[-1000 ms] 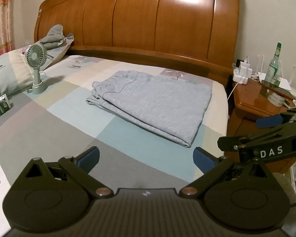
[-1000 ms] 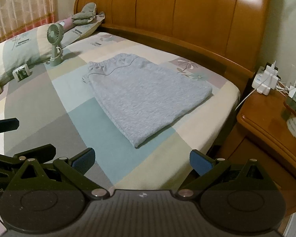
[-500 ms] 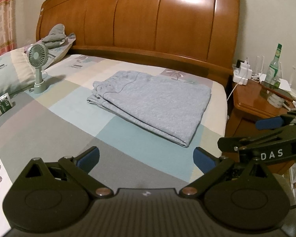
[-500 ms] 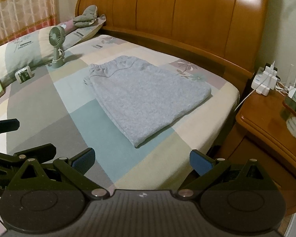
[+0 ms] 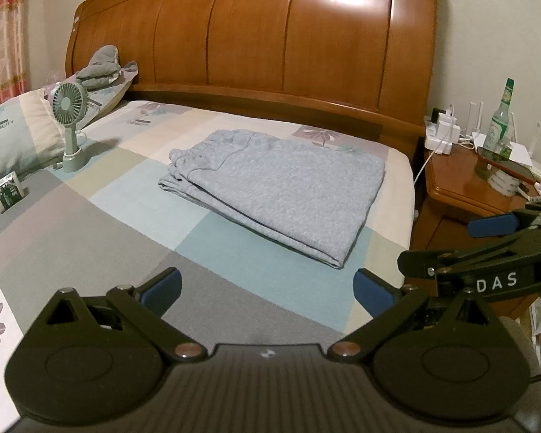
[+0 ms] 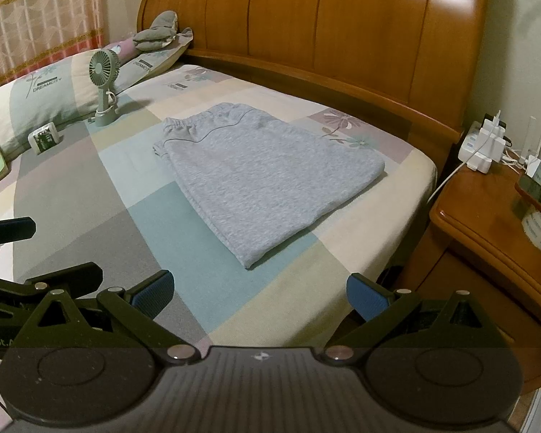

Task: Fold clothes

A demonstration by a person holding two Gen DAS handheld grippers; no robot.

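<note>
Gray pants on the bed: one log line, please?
gray pants: folded flat on bed | left claw: open, empty | right claw: open, empty

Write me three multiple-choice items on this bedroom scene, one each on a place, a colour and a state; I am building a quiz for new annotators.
1. Where does the small green hand fan on its stand stand?
A. on the wooden nightstand
B. on the bed beside the pillow
C. on the folded garment

2. What colour is the folded knit garment?
A. light grey
B. red
C. black

3. How do the two hand-held grippers stand?
A. both shut on cloth
B. one open, one shut
C. both open, holding nothing

Answers:
1 B: the small green hand fan stands on the patchwork bedsheet next to the pillow.
2 A: the folded knit garment is light grey in both views.
3 C: the left hand-held gripper and the right hand-held gripper have blue pads spread wide, with nothing between them.
</note>
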